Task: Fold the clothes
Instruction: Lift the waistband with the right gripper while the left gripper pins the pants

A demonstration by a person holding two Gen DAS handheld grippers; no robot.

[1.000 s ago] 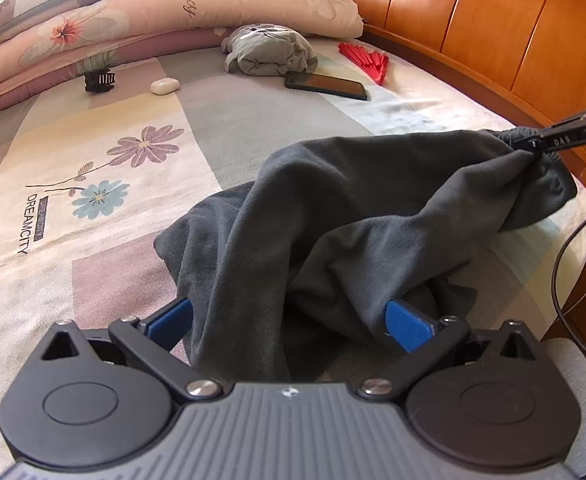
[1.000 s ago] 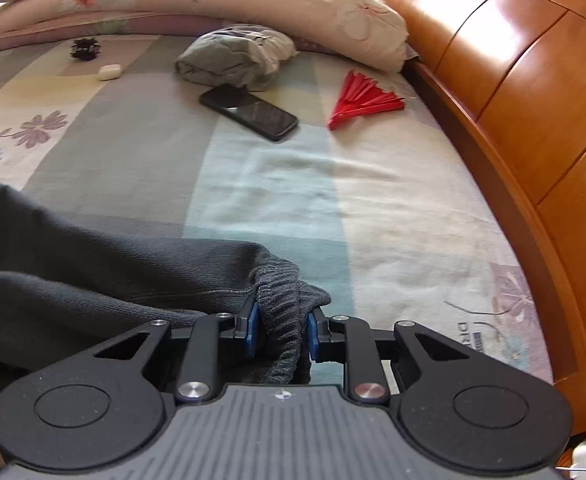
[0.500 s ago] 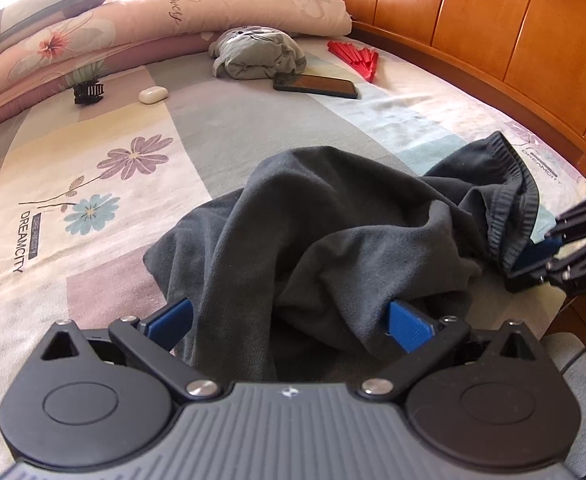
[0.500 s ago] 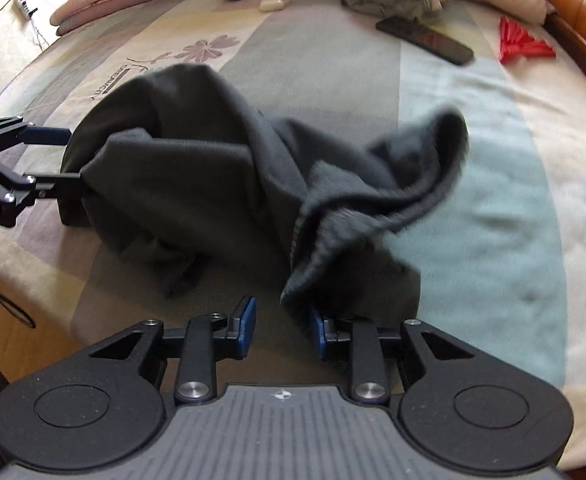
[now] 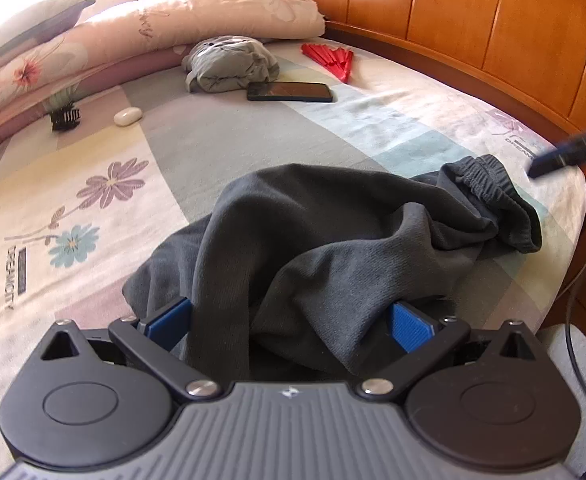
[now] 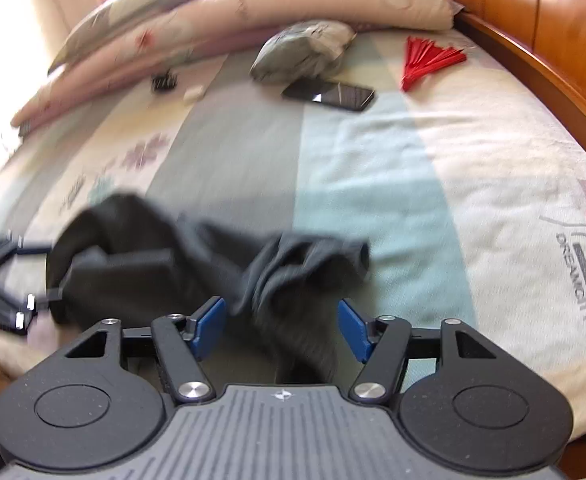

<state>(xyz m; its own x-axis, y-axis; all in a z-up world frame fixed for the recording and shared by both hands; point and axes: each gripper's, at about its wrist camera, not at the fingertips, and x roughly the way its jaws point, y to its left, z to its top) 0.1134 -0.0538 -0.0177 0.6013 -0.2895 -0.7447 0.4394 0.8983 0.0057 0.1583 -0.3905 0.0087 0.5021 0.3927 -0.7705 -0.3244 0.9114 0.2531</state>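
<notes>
Having let go, right gripper (image 6: 281, 326) spread wide; dark garment (image 5: 333, 248) dropped onto bed.

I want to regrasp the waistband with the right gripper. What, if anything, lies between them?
Nothing visible. The right gripper is open, with the dark grey garment lying directly before it. The phone and red fan sit far up the bed.

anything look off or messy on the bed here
The dark grey garment lies bunched in a rumpled heap near the bed's edge, its elastic waistband twisted to one side, not flat for folding. Both grippers are open, the left gripper straddling the fabric.
</notes>
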